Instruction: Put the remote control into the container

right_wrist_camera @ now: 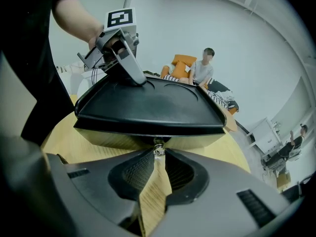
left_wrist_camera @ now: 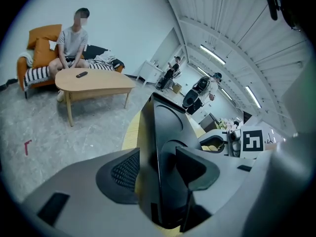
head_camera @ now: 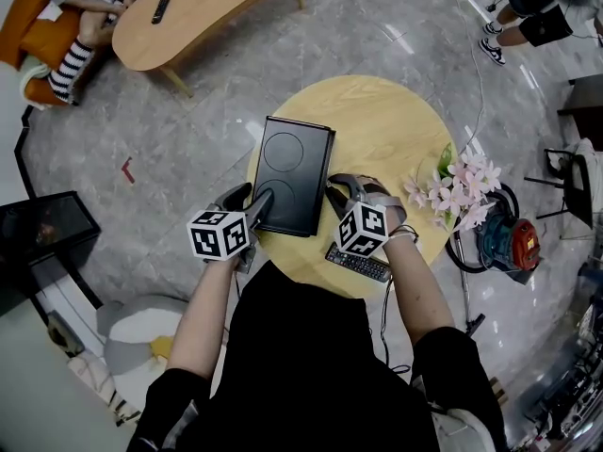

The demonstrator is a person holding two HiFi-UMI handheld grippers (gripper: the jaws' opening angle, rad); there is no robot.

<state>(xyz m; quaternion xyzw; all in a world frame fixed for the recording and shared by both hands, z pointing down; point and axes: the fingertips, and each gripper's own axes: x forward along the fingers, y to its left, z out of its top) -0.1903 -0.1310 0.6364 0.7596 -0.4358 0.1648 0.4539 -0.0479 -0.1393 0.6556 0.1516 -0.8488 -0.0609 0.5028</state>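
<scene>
round table [head_camera: 377, 121] | pink flowers [head_camera: 466, 191] | oval table [head_camera: 212, 3] | seated person [left_wrist_camera: 72, 43] | orange sofa [left_wrist_camera: 45, 33]

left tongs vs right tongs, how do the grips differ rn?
Left tongs stand wide, clamped across the edge of the black rectangular container; right tongs are nearly together, pinching a small shiny metal knob under its rim. Left tongs take its near-left corner, right tongs its right side. Both grip the same container.

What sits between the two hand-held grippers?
A black box, seen in the head view. The left hand-held gripper clamps its edge; the right hand-held gripper pinches a small knob on its side.
</scene>
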